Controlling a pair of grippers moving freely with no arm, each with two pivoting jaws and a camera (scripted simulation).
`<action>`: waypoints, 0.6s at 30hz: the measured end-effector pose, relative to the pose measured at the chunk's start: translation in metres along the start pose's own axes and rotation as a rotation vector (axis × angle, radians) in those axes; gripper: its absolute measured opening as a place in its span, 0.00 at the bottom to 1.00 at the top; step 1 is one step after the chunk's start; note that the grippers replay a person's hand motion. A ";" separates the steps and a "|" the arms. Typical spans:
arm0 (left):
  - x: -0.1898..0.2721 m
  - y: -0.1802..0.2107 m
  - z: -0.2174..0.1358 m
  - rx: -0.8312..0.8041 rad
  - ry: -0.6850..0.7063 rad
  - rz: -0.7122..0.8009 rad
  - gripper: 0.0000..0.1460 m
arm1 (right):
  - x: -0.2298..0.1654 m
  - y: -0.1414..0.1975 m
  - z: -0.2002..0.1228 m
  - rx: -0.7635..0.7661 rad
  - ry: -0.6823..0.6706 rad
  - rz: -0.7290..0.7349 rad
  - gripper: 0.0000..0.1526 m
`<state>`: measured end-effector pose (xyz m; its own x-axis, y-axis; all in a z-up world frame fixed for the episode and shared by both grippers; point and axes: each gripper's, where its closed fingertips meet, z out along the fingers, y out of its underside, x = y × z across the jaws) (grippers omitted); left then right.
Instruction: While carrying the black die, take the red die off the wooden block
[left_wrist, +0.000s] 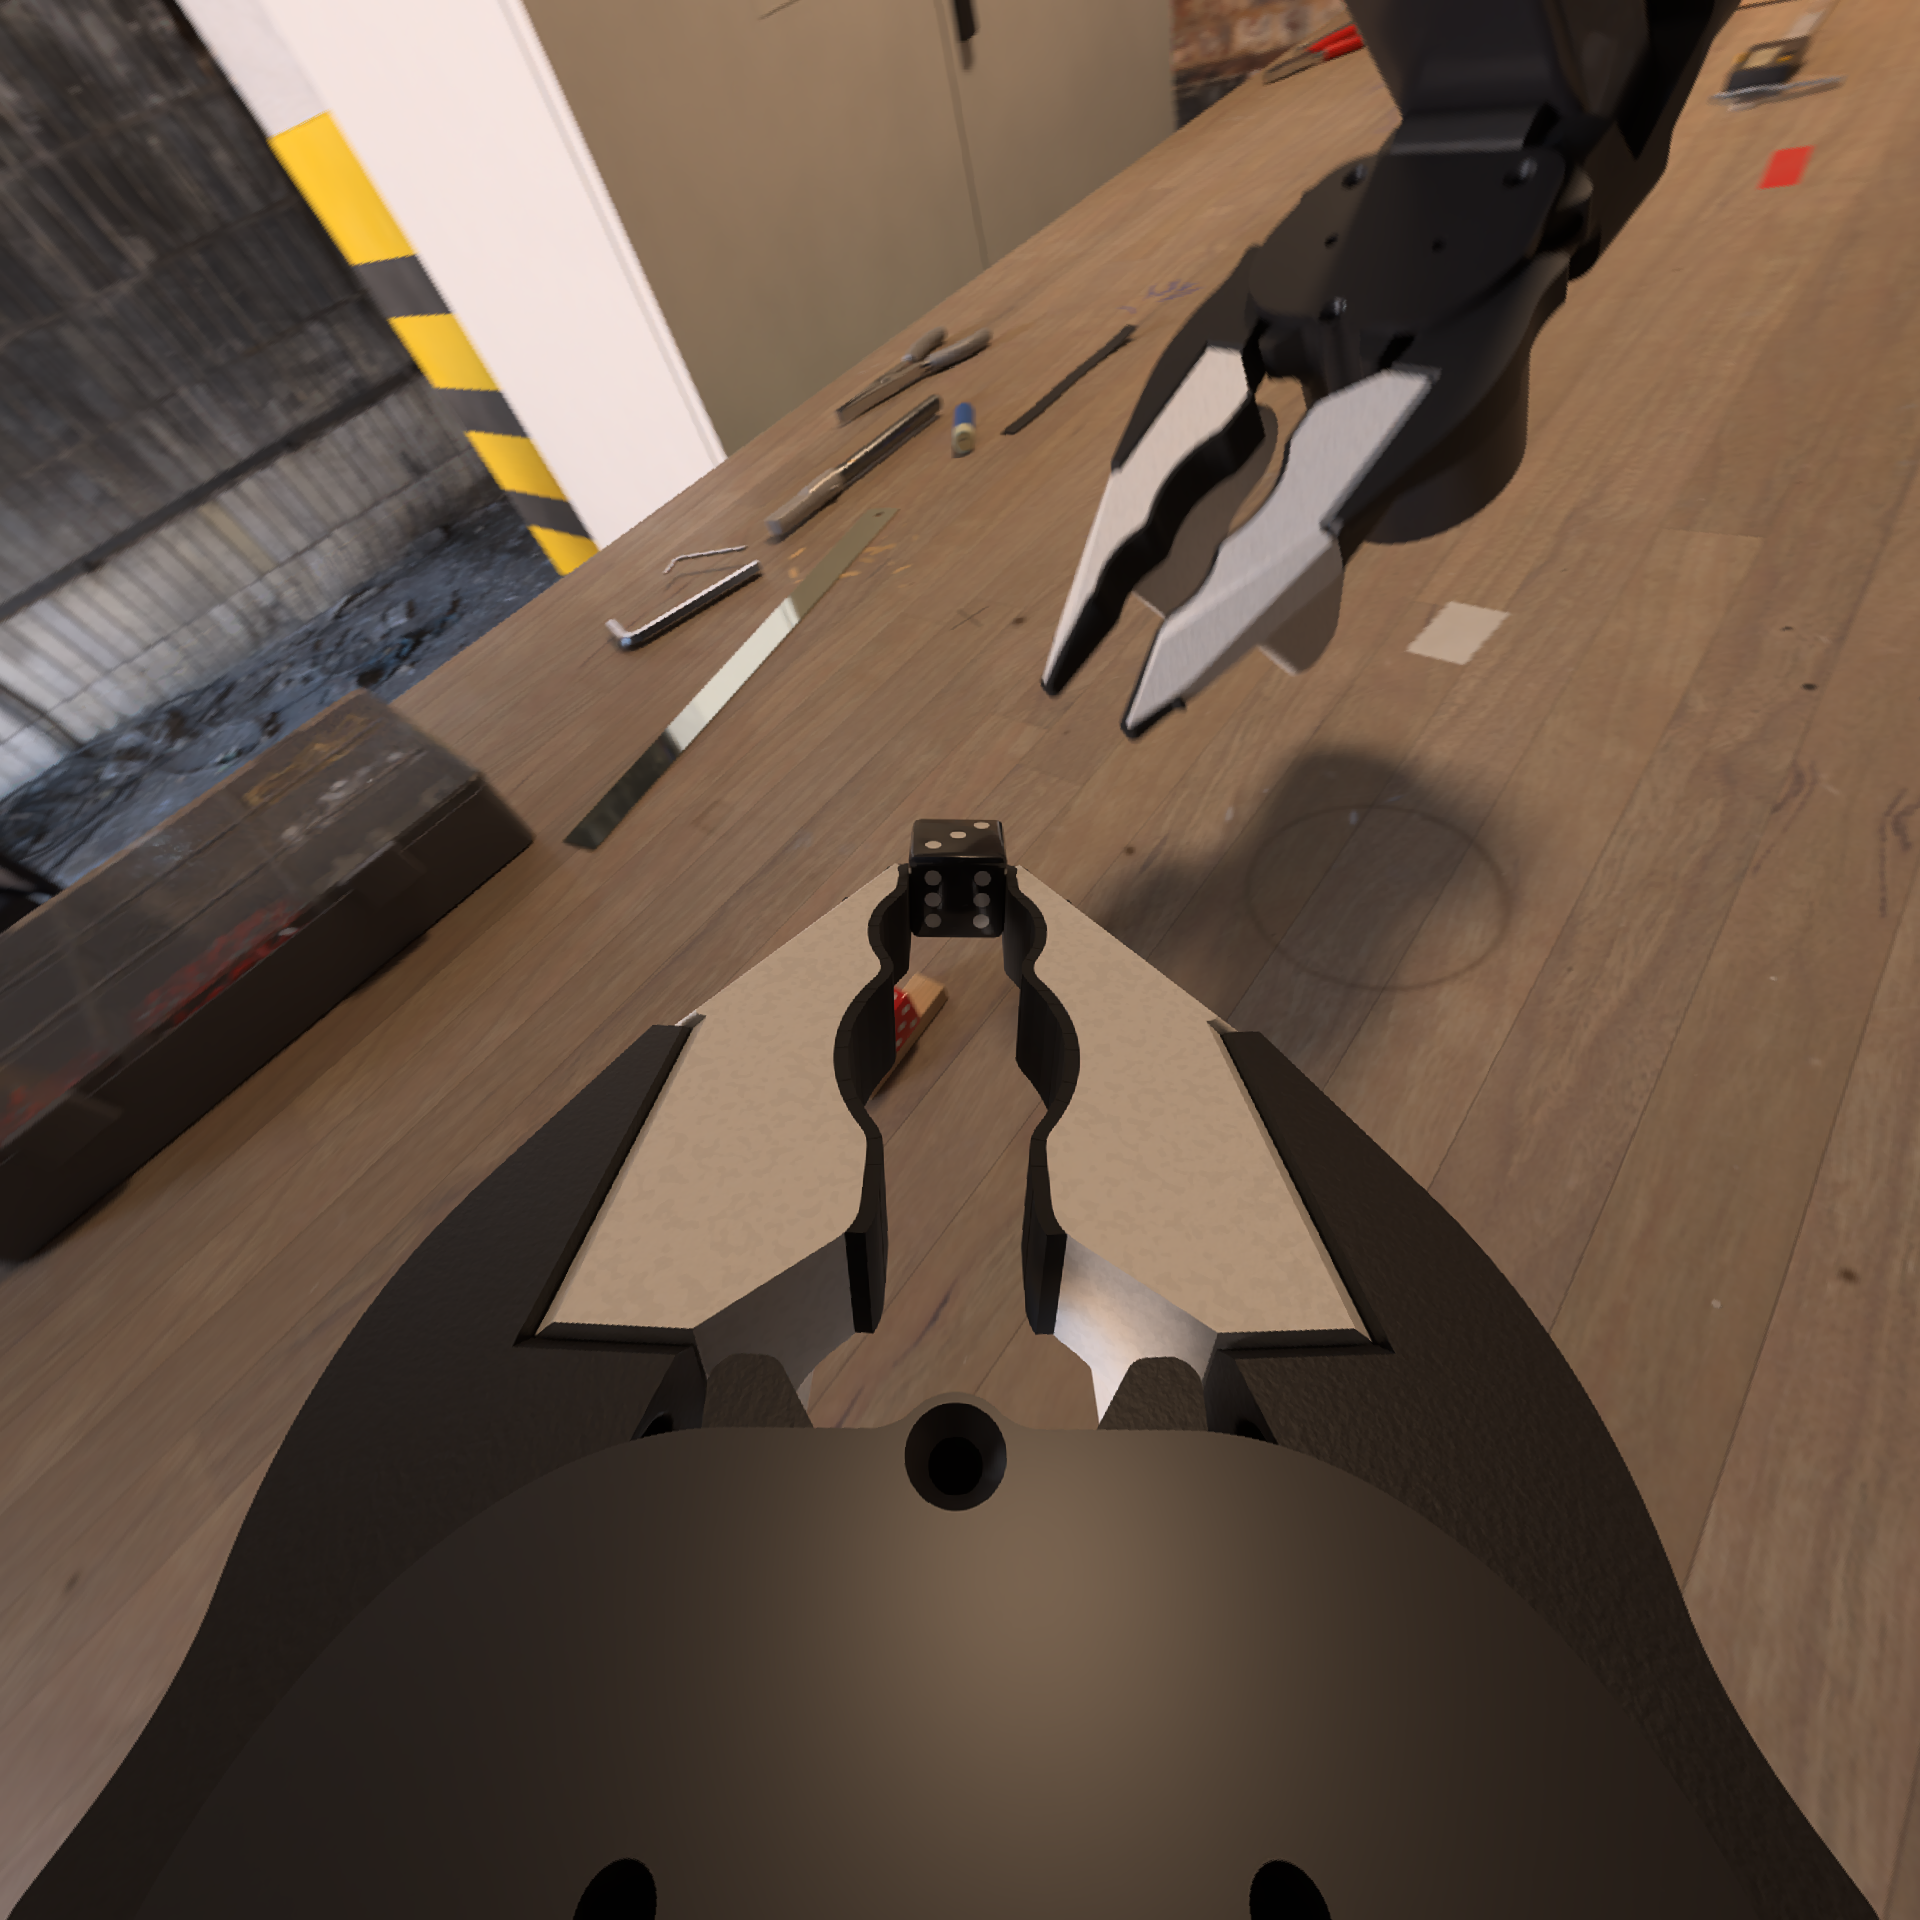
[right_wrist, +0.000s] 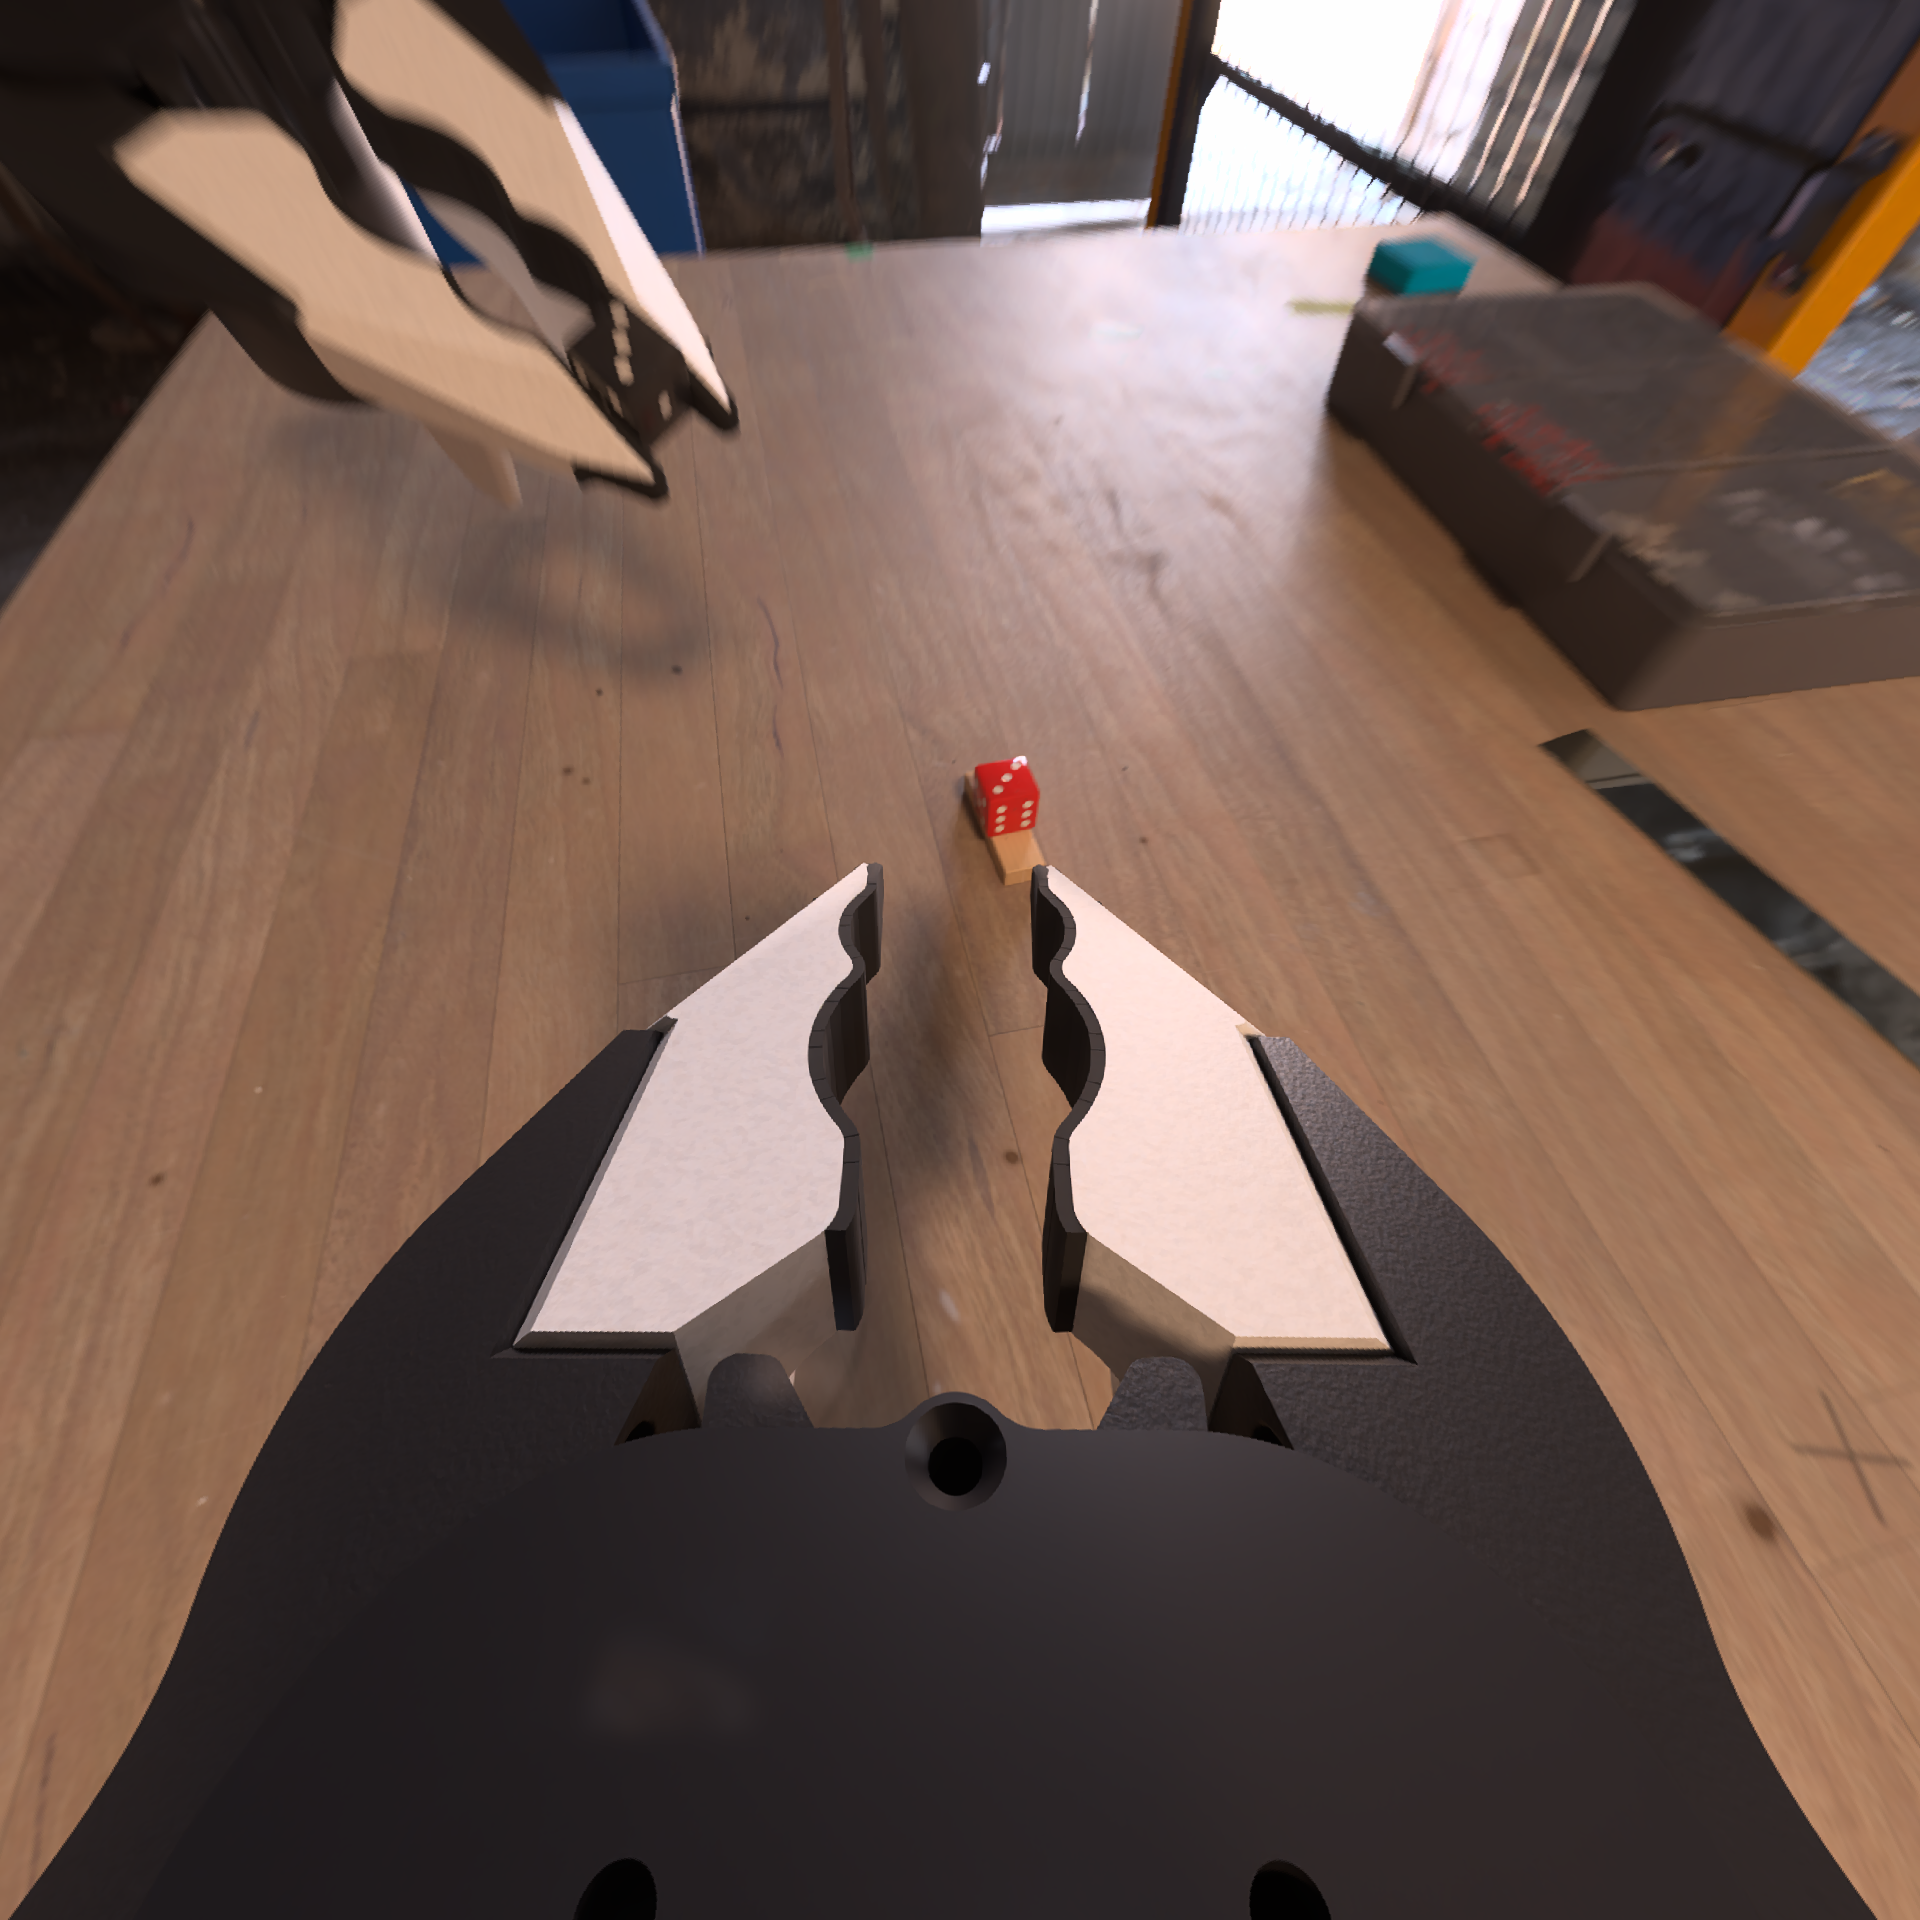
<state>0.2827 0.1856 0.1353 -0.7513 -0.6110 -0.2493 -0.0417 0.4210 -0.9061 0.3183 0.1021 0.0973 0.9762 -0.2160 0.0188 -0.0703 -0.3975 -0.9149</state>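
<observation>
My left gripper (left_wrist: 957, 878) is shut on the black die (left_wrist: 956, 883), held at its fingertips above the table. Below it, between the fingers, part of the red die (left_wrist: 905, 1016) on the wooden block (left_wrist: 924, 1006) shows. In the right wrist view the red die (right_wrist: 1006, 795) sits on the small flat wooden block (right_wrist: 1016, 856) on the table, just ahead and slightly right of my right gripper (right_wrist: 956, 881), which is open and empty. The left gripper (right_wrist: 686, 431) with the black die (right_wrist: 623, 364) hangs at the upper left there. The right gripper (left_wrist: 1091, 707) also shows in the left wrist view, open.
A dark tool case (right_wrist: 1662, 488) lies on the wooden table (right_wrist: 1143, 468) at the right, also in the left wrist view (left_wrist: 208, 935). A steel ruler (left_wrist: 727, 675), hex keys (left_wrist: 681, 608) and files (left_wrist: 883, 436) lie farther off. A teal block (right_wrist: 1418, 268) sits at the far edge.
</observation>
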 end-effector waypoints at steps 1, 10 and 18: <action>-0.004 0.001 -0.006 -0.006 -0.023 -0.007 0.11 | -0.002 0.004 0.010 -0.032 -0.014 -0.009 0.19; -0.034 0.019 -0.061 -0.084 -0.158 -0.013 0.11 | 0.004 0.015 0.089 -0.205 -0.079 -0.142 0.18; -0.028 0.021 -0.077 -0.088 -0.140 -0.027 0.11 | 0.014 0.030 0.119 -0.334 -0.172 -0.214 0.17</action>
<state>0.2522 0.2630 0.1496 -0.6506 -0.7075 -0.2758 -0.1225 0.4562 -0.8814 0.3539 0.1936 0.0224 0.9940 0.0432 0.1002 0.1022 -0.6903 -0.7163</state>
